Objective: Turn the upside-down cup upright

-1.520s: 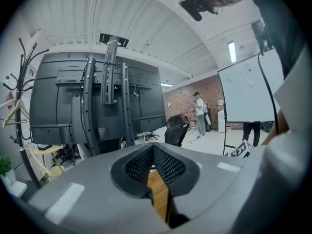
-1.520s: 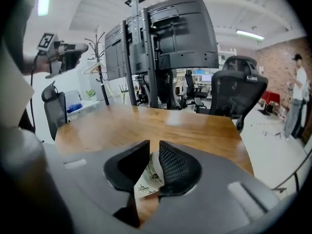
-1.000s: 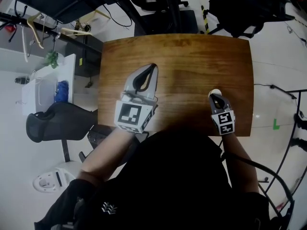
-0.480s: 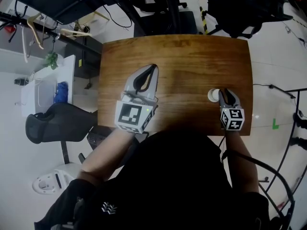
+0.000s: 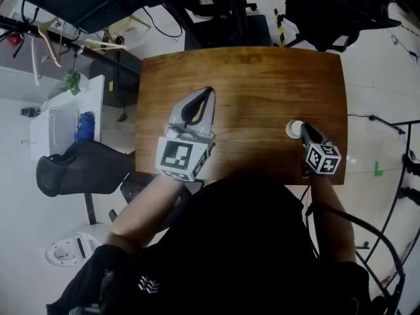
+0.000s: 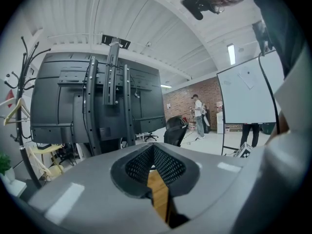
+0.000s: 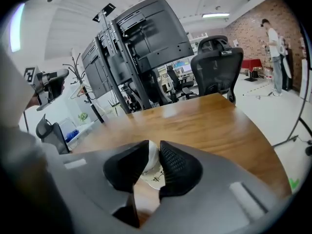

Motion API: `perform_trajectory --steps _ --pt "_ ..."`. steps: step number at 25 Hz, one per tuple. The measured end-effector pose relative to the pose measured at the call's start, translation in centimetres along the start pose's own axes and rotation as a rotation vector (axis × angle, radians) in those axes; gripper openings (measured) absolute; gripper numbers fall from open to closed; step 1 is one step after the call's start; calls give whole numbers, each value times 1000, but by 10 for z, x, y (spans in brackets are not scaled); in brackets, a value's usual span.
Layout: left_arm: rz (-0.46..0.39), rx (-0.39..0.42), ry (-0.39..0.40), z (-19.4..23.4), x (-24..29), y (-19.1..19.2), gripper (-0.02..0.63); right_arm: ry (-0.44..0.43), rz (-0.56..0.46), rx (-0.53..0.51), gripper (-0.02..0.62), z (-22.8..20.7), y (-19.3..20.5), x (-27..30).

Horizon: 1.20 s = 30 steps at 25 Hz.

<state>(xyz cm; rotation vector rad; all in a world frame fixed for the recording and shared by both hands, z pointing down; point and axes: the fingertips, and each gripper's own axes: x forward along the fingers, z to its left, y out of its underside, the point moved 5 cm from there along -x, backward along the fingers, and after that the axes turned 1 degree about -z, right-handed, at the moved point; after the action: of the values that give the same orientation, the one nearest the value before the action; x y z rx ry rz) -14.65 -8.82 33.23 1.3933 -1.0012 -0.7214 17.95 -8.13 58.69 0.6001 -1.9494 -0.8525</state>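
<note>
A small white cup (image 5: 293,129) stands on the wooden table (image 5: 262,77) near its right front corner; I cannot tell which way up it is. My right gripper (image 5: 302,127) points at it from the right, rolled to one side. In the right gripper view the cup (image 7: 152,172) fills the narrow gap at the tips of the right gripper (image 7: 153,147). Its jaws have just been closing with the cup between them, and no pad visibly presses on it. My left gripper (image 5: 207,92) rests mid-table with its tips together and empty; the left gripper (image 6: 153,147) shows only wood behind its pads.
The table's right edge (image 5: 344,110) runs close to the right gripper. A black office chair (image 7: 217,67) and a dark monitor rack (image 7: 141,43) stand beyond the far edge. Another black chair (image 5: 72,166) and a white cabinet (image 5: 65,110) are on the left.
The right gripper has shifted to the right and rolled, so its marker cube now sits tilted. The cup has stayed in place at its tip. The left gripper has not moved.
</note>
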Motion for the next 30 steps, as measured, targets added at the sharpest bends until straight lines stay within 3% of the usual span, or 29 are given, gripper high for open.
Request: perform_trajectory --steps 6,10,12,15,18,23,28,30 --pt "-7 2 9 -4 2 -1 0 103 -14 -200 40 1 -15 -11" --pt "-9 0 4 -3 1 -2 0 241 50 -456 38 2 -22 -14" --pt "-8 -4 -1 -2 0 -1 0 238 91 -588 38 13 -16 -10" --pt "-1 -8 -13 0 -2 0 0 152 132 -697 43 44 -1 1" --pt "4 -9 -21 0 -4 1 0 99 144 -723 44 64 15 12" --pt "8 4 -28 -1 -7 0 0 112 175 -751 41 67 34 31" --pt "22 0 -55 9 -15 4 0 35 164 -641 46 65 38 36" --pt "24 -4 -62 10 -16 5 0 -11 119 -590 103 64 31 31"
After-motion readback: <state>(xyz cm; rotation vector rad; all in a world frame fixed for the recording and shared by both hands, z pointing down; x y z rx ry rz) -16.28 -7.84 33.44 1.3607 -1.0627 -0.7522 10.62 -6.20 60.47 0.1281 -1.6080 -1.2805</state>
